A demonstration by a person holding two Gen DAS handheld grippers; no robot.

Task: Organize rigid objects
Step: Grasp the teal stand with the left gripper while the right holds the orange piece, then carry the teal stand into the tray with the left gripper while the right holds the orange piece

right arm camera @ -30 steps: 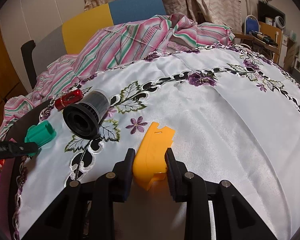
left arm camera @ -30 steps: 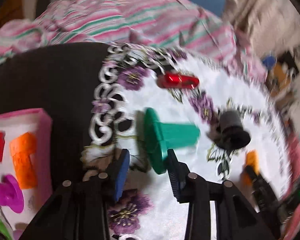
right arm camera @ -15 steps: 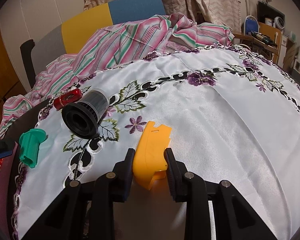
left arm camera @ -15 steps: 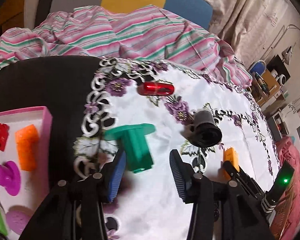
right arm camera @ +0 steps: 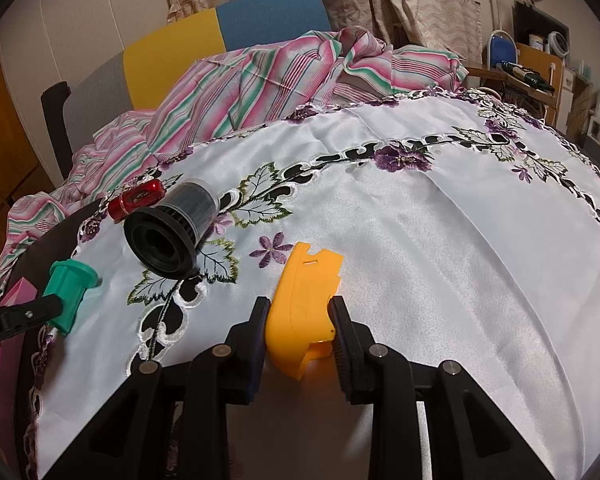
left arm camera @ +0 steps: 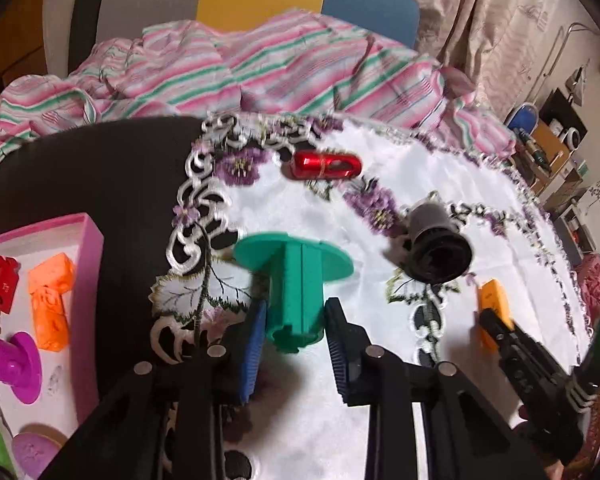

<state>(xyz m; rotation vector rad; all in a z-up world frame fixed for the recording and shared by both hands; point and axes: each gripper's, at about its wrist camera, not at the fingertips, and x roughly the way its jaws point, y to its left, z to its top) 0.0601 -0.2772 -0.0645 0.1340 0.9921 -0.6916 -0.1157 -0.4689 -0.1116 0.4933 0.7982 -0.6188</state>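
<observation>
My left gripper [left arm camera: 294, 320] is shut on the stem of a green flanged plastic piece [left arm camera: 296, 276], held just above the white embroidered cloth; it also shows in the right wrist view [right arm camera: 66, 292]. My right gripper [right arm camera: 298, 326] is shut on a yellow plastic piece [right arm camera: 304, 300] lying on the cloth, also seen in the left wrist view [left arm camera: 494, 300]. A pink tray [left arm camera: 88, 264] at the left holds red, orange, magenta and green pieces.
A black cylindrical filter [left arm camera: 436, 246] [right arm camera: 172, 228] and a red metallic capsule [left arm camera: 324, 165] [right arm camera: 138, 198] lie on the cloth beyond the grippers. A striped pink cloth [right arm camera: 260, 80] and a chair [right arm camera: 220, 40] lie behind. The dark table top [left arm camera: 100, 176] shows left of the cloth.
My left gripper closed on the green piece's stem and turned it flange-away. My right gripper stayed shut on the yellow piece, hardly moving.
</observation>
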